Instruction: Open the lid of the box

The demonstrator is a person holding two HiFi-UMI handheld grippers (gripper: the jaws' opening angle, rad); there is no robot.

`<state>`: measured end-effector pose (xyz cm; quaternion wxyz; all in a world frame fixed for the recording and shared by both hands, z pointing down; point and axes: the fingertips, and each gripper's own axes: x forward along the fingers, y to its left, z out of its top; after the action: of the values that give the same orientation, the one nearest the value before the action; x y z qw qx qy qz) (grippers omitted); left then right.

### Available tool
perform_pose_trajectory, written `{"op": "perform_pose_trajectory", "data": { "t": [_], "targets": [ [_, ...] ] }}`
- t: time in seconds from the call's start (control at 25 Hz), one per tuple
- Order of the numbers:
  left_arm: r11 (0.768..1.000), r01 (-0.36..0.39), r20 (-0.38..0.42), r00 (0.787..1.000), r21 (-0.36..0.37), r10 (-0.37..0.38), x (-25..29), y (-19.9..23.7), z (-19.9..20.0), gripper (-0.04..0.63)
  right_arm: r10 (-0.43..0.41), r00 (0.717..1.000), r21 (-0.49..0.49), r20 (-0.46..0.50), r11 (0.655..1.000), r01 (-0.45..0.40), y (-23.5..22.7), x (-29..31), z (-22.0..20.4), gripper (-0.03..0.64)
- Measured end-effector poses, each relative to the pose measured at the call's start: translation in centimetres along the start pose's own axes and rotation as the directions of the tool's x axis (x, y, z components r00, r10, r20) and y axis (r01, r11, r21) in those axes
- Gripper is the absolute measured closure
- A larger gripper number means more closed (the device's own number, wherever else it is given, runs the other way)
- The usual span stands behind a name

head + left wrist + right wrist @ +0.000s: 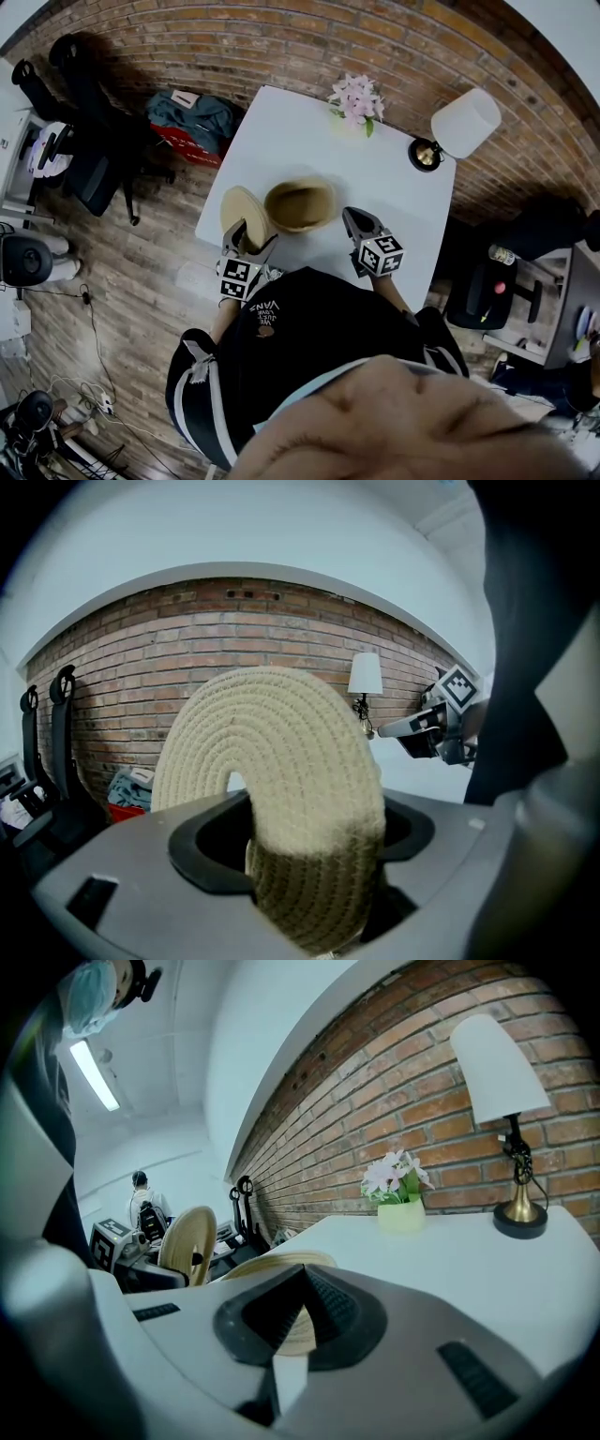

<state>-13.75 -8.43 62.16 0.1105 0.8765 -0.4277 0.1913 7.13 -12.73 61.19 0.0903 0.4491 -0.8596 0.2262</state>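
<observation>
A round woven box (300,206) stands open on the white table (309,131), its hollow inside showing. Its flat woven lid (242,214) is off the box, held on edge just left of it. My left gripper (246,234) is shut on the lid (272,789), which fills the space between the jaws in the left gripper view. My right gripper (359,225) is shut with nothing in it and hovers just right of the box. In the right gripper view the box rim (246,1265) shows past the closed jaws, and the lid (187,1241) stands farther left.
A lamp (464,127) with a white shade and a pot of pink flowers (356,98) stand at the table's far side by the brick wall. A black office chair (94,150) and a bag (192,117) are on the wooden floor to the left.
</observation>
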Motion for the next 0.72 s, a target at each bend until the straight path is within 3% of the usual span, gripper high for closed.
{"op": "perform_pose_trajectory", "data": {
  "t": [0.24, 0.72],
  "targets": [
    [0.997, 0.002, 0.022, 1.0, -0.079, 0.0, -0.4, 0.7, -0.2, 0.242, -0.016, 1.0, 0.026, -0.007, 1.0, 0.016, -0.1, 0.0, -0.6, 0.614],
    [0.99, -0.005, 0.01, 1.0, -0.141, 0.006, -0.8, 1.2, -1.4, 0.242, -0.03, 0.998, 0.028, -0.052, 0.999, 0.032, -0.5, 0.1, -1.5, 0.614]
  ]
}}
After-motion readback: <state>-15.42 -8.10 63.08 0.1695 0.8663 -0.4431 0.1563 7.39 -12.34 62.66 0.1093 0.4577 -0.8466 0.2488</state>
